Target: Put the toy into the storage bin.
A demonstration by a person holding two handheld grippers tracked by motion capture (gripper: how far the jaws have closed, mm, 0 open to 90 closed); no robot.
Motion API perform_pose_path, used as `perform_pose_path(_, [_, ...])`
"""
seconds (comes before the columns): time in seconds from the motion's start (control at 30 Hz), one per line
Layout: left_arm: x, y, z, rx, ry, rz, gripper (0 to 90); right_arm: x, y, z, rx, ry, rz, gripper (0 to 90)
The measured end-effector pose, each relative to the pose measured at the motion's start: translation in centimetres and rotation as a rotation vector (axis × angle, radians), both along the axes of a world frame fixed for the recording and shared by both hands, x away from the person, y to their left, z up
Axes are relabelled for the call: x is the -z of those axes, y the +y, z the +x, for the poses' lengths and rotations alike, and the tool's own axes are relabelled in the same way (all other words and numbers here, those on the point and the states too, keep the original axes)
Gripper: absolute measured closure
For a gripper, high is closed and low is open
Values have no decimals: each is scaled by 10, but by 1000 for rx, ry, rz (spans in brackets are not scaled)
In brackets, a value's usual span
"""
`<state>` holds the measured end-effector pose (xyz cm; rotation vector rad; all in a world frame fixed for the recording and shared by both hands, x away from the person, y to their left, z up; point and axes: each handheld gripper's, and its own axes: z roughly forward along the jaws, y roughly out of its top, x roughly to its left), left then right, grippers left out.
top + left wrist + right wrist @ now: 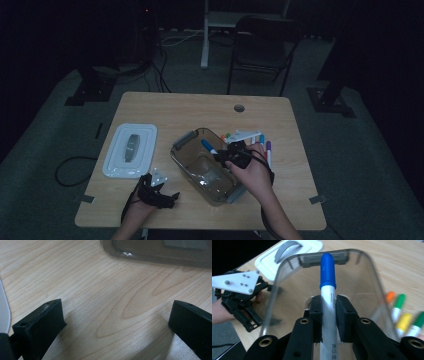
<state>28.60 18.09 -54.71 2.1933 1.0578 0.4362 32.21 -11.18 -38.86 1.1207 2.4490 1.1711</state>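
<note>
A white marker with a blue cap (327,270) is clamped between the pads of my right gripper (328,305), pointing forward over the open mouth of a clear plastic container (372,272). In the high view the right gripper (221,154) holds that marker (207,146) above the container (186,167) at mid-table. My left gripper (171,198) rests near the front edge, left of the container. Its jaws stand wide apart over bare wood in the left gripper view, so the left gripper (115,320) holds nothing.
A white lid (130,150) with a grey handle lies flat to the left of the container. Several coloured markers (252,139) lie on the table right of the container, with orange, green and yellow caps (398,305). A folding chair (262,50) stands beyond the table.
</note>
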Motion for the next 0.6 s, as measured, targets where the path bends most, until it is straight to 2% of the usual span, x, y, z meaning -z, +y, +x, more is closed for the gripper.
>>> perform_pose_path(0.13, [0, 0, 0, 0, 0, 0, 7, 8, 19, 4, -51, 41, -19, 762])
perform_pose_path(0.23, [0, 0, 0, 1, 1, 1, 7, 14, 29, 8, -82, 82, -19, 762])
perform_pose_path(0.27, [0, 0, 0, 1, 1, 1, 7, 14, 29, 8, -82, 82, -19, 762])
perform_pose_path(0.3, [0, 0, 0, 1, 1, 2, 7, 16, 32, 10, -87, 98, -26, 762])
perform_pose_path(0.33, [0, 0, 0, 1, 1, 2, 7, 22, 37, 15, -98, 135, -36, 762])
perform_pose_path(0.57, [0, 0, 0, 1, 1, 2, 7, 33, 49, 26, -131, 196, -77, 762])
perform_pose_path(0.6, [0, 0, 0, 1, 1, 2, 7, 35, 51, 28, -142, 207, -98, 762])
